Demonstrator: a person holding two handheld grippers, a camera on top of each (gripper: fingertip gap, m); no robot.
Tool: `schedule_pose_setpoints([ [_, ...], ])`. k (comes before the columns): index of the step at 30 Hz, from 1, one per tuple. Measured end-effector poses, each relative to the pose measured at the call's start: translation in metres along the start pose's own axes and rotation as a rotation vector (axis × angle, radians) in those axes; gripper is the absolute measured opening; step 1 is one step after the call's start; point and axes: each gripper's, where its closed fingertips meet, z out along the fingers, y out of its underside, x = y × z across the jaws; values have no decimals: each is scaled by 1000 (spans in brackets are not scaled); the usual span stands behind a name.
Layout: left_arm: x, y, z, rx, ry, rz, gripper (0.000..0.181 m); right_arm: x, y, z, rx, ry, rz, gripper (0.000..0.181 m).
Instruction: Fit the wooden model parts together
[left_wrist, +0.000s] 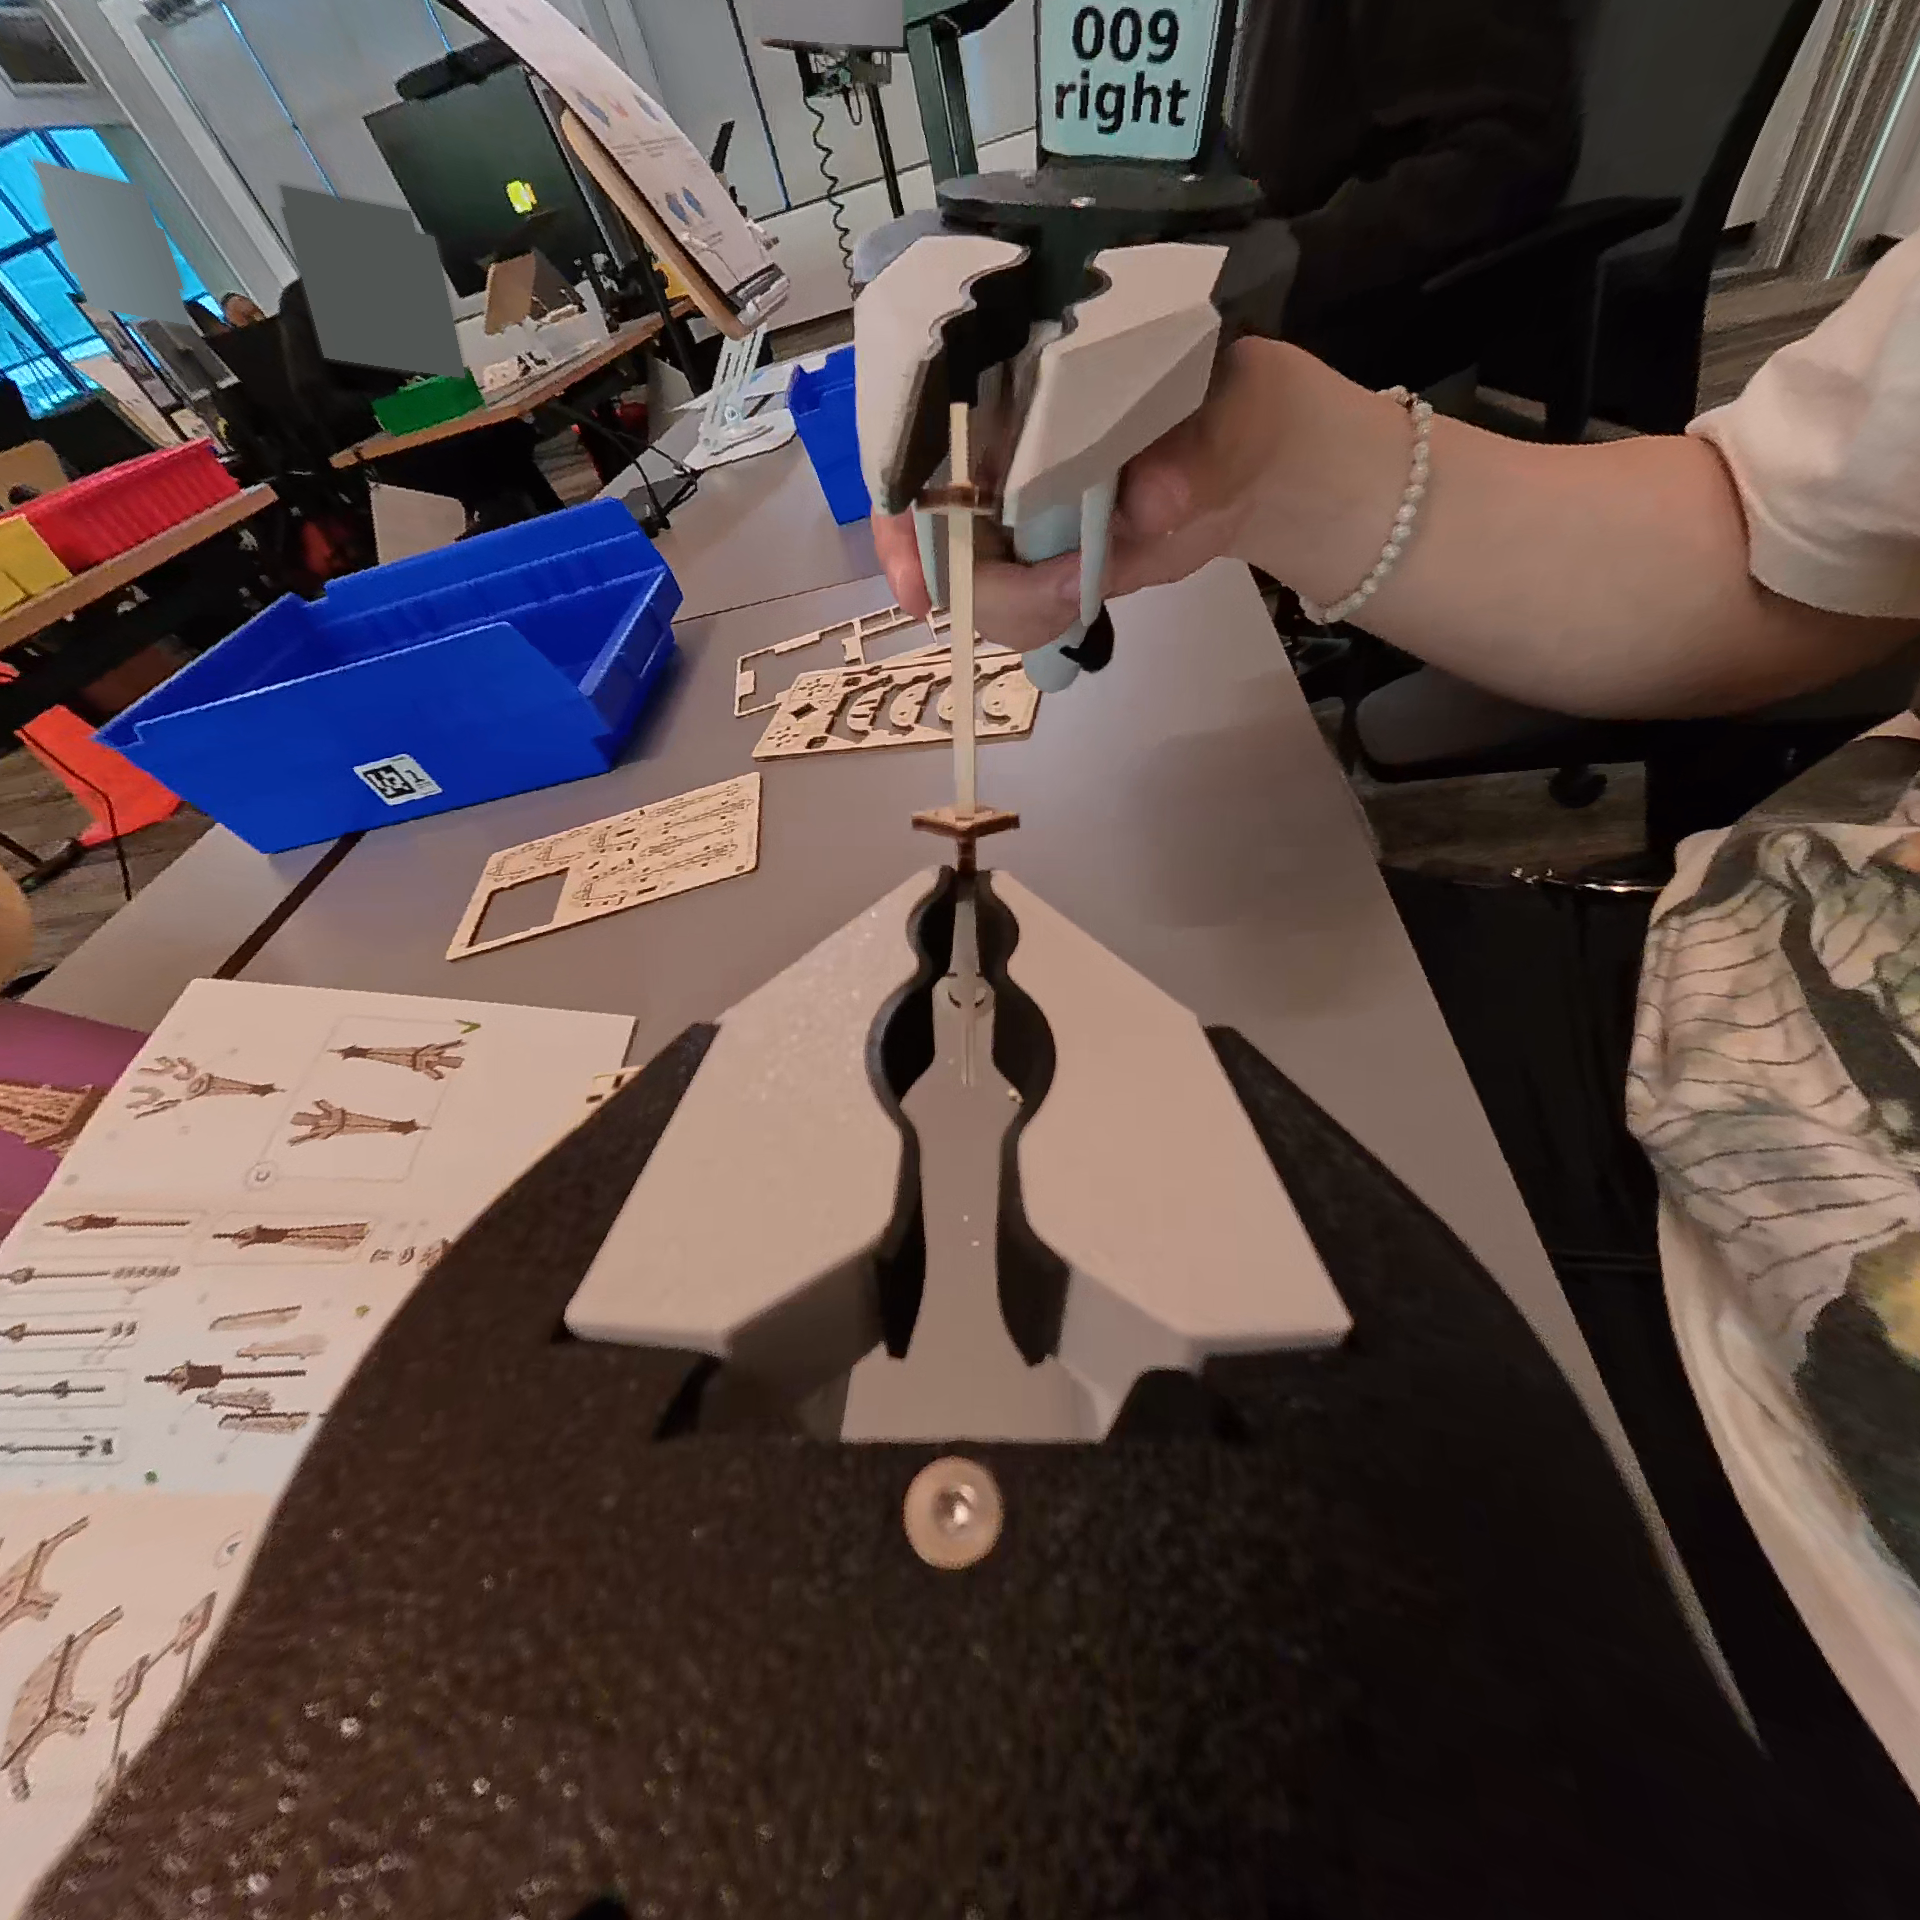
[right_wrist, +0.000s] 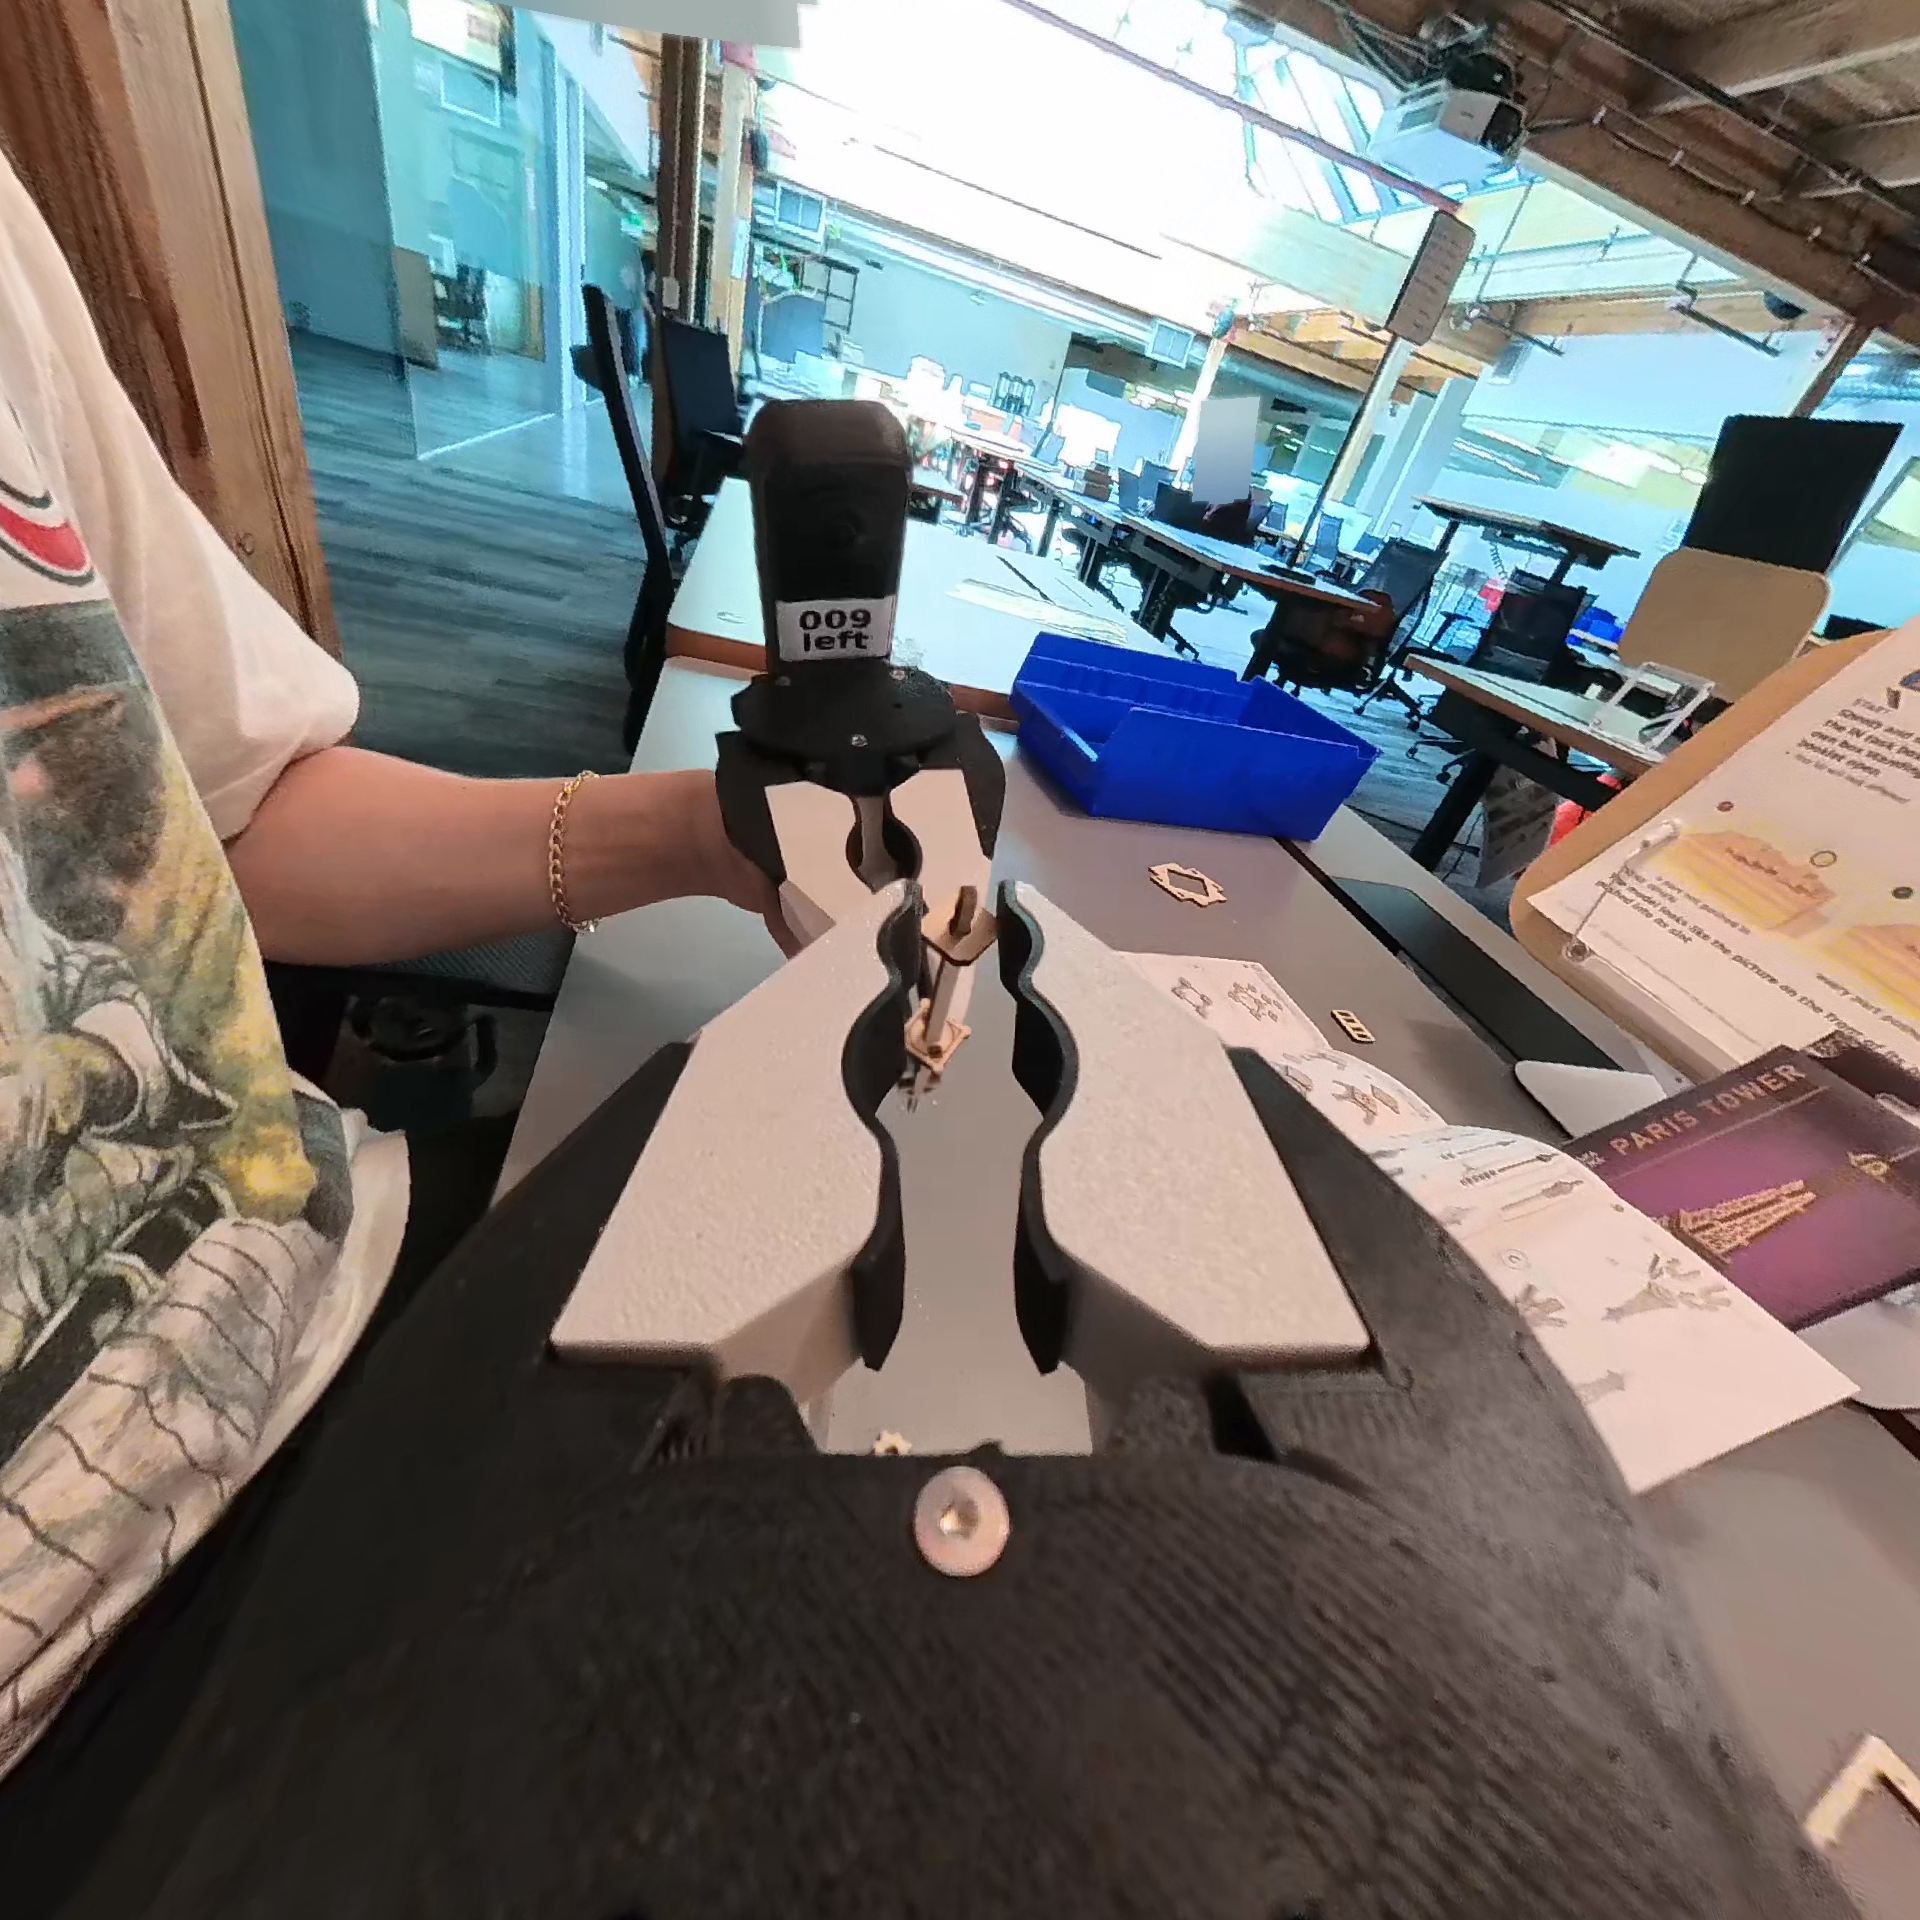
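Observation:
A thin wooden rod (left_wrist: 964, 675) with small square wooden plates (left_wrist: 964, 823) threaded on it spans between the two grippers above the grey table (left_wrist: 1143, 831). My left gripper (left_wrist: 961, 878) is shut on the rod's near end. My right gripper (left_wrist: 971, 509) faces it from above with its jaws apart around the rod's far end, and a plate (left_wrist: 948, 497) sits at its fingertips. In the right wrist view the rod (right_wrist: 940, 987) and two plates lie between my right gripper's (right_wrist: 956, 899) open fingers. The left gripper (right_wrist: 883, 862) holds the rod just beyond.
Two laser-cut wooden sheets (left_wrist: 623, 862) (left_wrist: 894, 696) lie flat on the table. A blue bin (left_wrist: 416, 675) stands left, another (left_wrist: 831, 426) farther back. An instruction sheet (left_wrist: 260, 1195) and a purple box (right_wrist: 1766, 1174) lie nearby. Loose wooden pieces (right_wrist: 1187, 885) (right_wrist: 1353, 1024) lie on the table. A person's torso (left_wrist: 1766, 1143) borders it. The tips of one gripper are about 6 cm away from the tips of the other.

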Motion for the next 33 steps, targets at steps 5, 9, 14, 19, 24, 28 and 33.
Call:
schedule_pose_setpoints([
  [5,-3,0,-2,-3,-18,10,0,2,-1,3,2,18,26,12],
  [9,-1,0,-1,-1,-5,-1,0,0,-2,4,40,-6,59,12],
  [14,-6,2,0,-24,-30,-34,0,4,3,2,-2,23,13,12],
  [19,-9,-1,-1,-20,-57,-14,0,7,2,-5,-23,44,-23,12],
  [24,-8,-4,0,-10,-53,-12,1,5,0,-6,-18,35,-42,12],
  [28,-12,1,-2,-33,-74,-5,0,7,-11,-13,35,36,-32,2],
  [33,-11,1,-1,-36,-72,-2,0,9,-6,-11,7,48,-40,9],
])
